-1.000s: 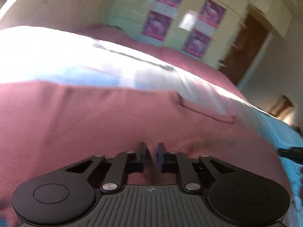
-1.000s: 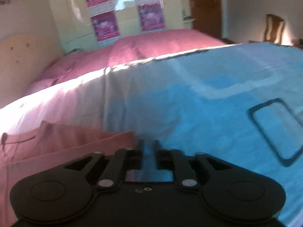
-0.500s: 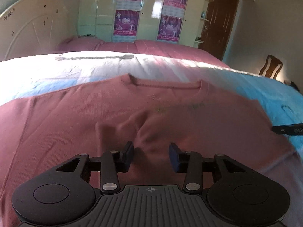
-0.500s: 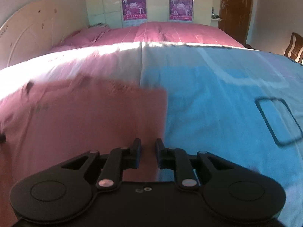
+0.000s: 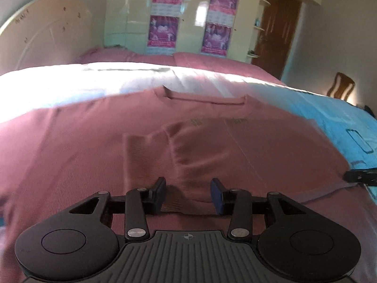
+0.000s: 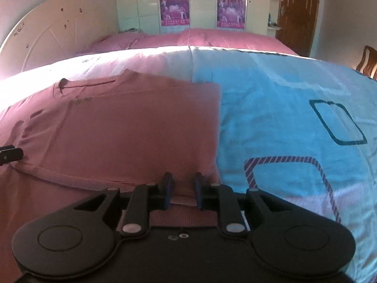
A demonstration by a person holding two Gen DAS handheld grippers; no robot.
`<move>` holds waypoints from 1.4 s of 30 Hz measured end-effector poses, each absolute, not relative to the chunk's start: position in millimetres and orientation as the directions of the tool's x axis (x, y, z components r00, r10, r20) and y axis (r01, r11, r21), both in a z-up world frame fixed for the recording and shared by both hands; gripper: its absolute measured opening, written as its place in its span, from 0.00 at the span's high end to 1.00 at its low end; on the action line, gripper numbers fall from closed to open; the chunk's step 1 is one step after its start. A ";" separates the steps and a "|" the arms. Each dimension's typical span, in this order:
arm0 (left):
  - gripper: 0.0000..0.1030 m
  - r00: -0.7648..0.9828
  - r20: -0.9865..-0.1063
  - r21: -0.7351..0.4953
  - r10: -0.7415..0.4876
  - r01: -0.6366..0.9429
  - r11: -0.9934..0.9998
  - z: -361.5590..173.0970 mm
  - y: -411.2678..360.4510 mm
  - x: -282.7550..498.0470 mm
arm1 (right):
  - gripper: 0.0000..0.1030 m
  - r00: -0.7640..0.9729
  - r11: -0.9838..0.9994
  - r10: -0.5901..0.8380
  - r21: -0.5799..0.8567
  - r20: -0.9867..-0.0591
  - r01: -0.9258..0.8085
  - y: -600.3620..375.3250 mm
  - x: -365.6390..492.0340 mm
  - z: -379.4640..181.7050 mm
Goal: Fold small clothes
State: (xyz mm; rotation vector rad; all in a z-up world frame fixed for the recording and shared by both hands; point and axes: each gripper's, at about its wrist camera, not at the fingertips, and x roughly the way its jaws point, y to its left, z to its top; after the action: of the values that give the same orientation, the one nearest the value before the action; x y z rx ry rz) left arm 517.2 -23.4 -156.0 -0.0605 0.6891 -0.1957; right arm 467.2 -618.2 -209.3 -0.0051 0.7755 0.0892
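A dusty-pink shirt (image 5: 235,146) lies spread on the bed with its neckline (image 5: 205,100) at the far side and a loose crease across its middle. My left gripper (image 5: 188,195) hovers over the near part of the shirt, open, with nothing pinched. In the right wrist view the shirt (image 6: 132,129) fills the left half, a folded edge running along its near side. My right gripper (image 6: 182,193) sits at the shirt's near right corner, its jaws narrow with a ribbed hem strip between the pads. The right gripper's fingertip (image 5: 358,176) shows at the shirt's right edge.
The bedsheet (image 6: 294,118) is light blue with square outlines on the right and sunlit white at the far left. Pink bedding (image 6: 223,40) lies beyond it. A cream headboard (image 5: 47,30), a wardrobe with posters (image 5: 188,11), a brown door (image 5: 278,35) and a wooden chair (image 5: 341,87) stand behind.
My left gripper opened and let go of the shirt, which has settled flat with its neckline in view. Both views rolled level and drew back. The right jaws stayed narrow.
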 end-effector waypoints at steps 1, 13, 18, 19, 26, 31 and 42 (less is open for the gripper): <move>0.59 0.754 -0.626 -0.117 -0.197 0.159 0.980 -157.1 -21.0 517.0 | 0.79 0.725 0.996 0.080 0.034 -0.685 -0.078 -618.3 464.0 -203.2; 0.51 0.774 -0.623 -0.195 -0.112 -0.016 0.981 -148.9 70.2 495.6 | 0.74 0.776 0.995 0.061 0.103 -0.627 0.005 -610.9 459.1 -187.7; 0.26 0.790 -0.611 -0.215 0.048 -0.224 0.950 -147.2 165.3 465.8 | 0.73 0.779 0.986 0.093 0.164 -0.621 0.013 -591.3 464.7 -189.2; 0.24 0.788 -0.611 -0.229 0.082 -0.274 0.934 -147.4 188.9 459.1 | 0.73 0.775 0.984 0.098 0.180 -0.624 0.020 -587.6 466.7 -190.7; 0.25 0.760 -0.591 -0.351 0.270 -0.544 0.762 -156.4 335.7 418.7 | 0.72 0.772 0.979 0.067 0.191 -0.632 0.072 -566.2 468.0 -194.8; 0.25 0.771 -0.566 -0.497 0.290 -0.600 0.627 -175.6 410.9 411.3 | 0.72 0.772 0.981 0.037 0.170 -0.634 0.092 -557.7 471.1 -191.0; 0.90 0.848 -0.474 -0.706 0.237 -0.526 0.474 -218.4 466.8 434.7 | 0.70 0.753 0.936 -0.028 0.247 -0.658 0.250 -575.4 481.1 -189.7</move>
State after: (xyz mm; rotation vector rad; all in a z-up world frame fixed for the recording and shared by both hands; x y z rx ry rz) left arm 434.7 466.8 -218.4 -0.9719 0.3320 0.4771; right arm 481.1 -575.4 -189.7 0.3326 0.7055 -0.1546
